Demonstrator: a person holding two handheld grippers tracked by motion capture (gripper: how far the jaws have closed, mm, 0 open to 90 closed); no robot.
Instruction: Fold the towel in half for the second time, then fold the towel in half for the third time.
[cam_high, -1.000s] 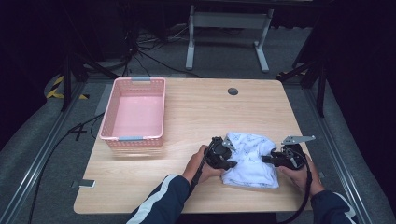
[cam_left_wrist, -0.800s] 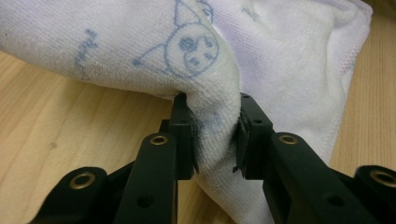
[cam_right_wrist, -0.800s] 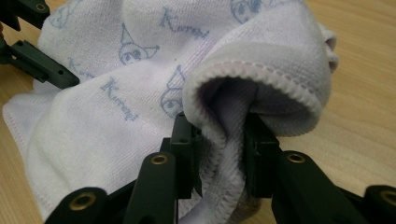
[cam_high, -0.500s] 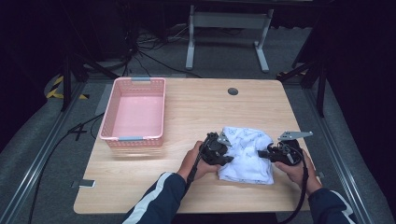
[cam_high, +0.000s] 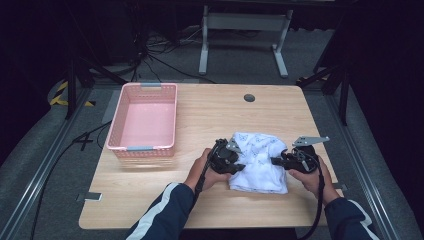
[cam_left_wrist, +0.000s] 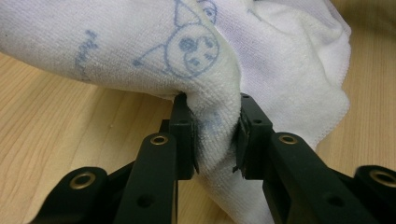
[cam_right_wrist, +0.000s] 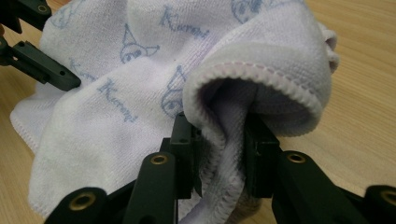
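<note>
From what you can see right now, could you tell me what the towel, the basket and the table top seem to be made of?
The towel looks like soft terry or microfibre cloth: white looped pile, faint blue printed cartoon figures, a stitched hem. It bunches between the jaws of both grippers. The basket seems moulded pink plastic, with perforated walls and a matte look. The table appears to be light wood or wood-grain laminate; which one is unclear.

A white towel (cam_high: 260, 162) is showing pale blue cartoon faces and lettering; a pink basket (cam_high: 145, 120) is sitting on the light wooden table (cam_high: 210, 112).
</note>
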